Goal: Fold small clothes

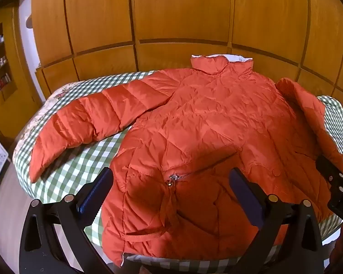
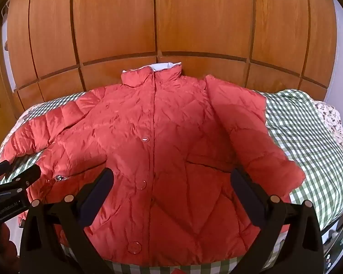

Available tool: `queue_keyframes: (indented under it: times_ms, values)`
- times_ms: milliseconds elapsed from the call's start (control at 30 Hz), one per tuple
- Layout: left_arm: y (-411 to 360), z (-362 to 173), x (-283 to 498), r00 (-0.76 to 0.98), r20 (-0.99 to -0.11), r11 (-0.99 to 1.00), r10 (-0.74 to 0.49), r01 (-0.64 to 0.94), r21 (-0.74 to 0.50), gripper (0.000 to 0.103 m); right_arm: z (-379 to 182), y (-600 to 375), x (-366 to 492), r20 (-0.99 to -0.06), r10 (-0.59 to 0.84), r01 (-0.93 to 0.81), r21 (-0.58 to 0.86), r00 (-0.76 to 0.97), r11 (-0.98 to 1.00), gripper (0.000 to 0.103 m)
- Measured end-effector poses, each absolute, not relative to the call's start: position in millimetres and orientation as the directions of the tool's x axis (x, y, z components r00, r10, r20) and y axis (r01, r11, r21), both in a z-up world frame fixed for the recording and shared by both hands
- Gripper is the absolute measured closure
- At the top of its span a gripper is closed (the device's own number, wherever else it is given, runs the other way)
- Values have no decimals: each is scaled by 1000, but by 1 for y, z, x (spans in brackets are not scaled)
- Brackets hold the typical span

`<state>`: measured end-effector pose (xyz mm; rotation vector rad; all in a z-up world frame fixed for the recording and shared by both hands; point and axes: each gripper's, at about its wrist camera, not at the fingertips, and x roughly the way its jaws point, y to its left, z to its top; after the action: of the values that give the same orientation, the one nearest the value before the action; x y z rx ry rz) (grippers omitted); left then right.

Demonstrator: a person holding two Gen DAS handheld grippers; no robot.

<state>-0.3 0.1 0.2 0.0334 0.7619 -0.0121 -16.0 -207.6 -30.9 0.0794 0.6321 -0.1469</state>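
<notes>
A small orange-red quilted puffer jacket [image 1: 205, 123] lies front up on a round table, collar at the far side. Its left sleeve [image 1: 87, 118] stretches out to the left. Its right sleeve [image 2: 247, 132] is folded in over the body. My left gripper [image 1: 171, 182] is open and empty, hovering over the jacket's lower left part by the pocket zipper [image 1: 173, 178]. My right gripper [image 2: 171, 182] is open and empty, hovering over the jacket's [image 2: 148, 150] lower front by the snap buttons. Each gripper shows at the edge of the other's view.
The table wears a green-and-white checked cloth [image 1: 64, 178] with a floral border [image 2: 331, 118]. A wooden panelled wall [image 1: 171, 22] stands right behind the table. Shelves with small jars [image 1: 0, 64] are at the far left. An appliance panel [image 2: 338, 244] sits low on the right.
</notes>
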Motion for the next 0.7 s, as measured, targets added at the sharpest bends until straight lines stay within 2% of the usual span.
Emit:
queue_keyframes:
  times_ms: [67, 100, 700]
  values:
    - [0, 0, 0, 721, -693, 999, 4, 24, 30, 3, -35, -207, -18, -595, -108, 158, 32, 797, 987, 2]
    - [0, 0, 0, 721, -693, 999, 4, 23, 30, 3, -35, -205, -12, -626, -117, 162, 15, 771, 987, 2]
    - [-2, -2, 0, 719, -695, 999, -3, 29, 25, 3, -42, -206, -12, -621, -107, 153, 21, 777, 988, 2]
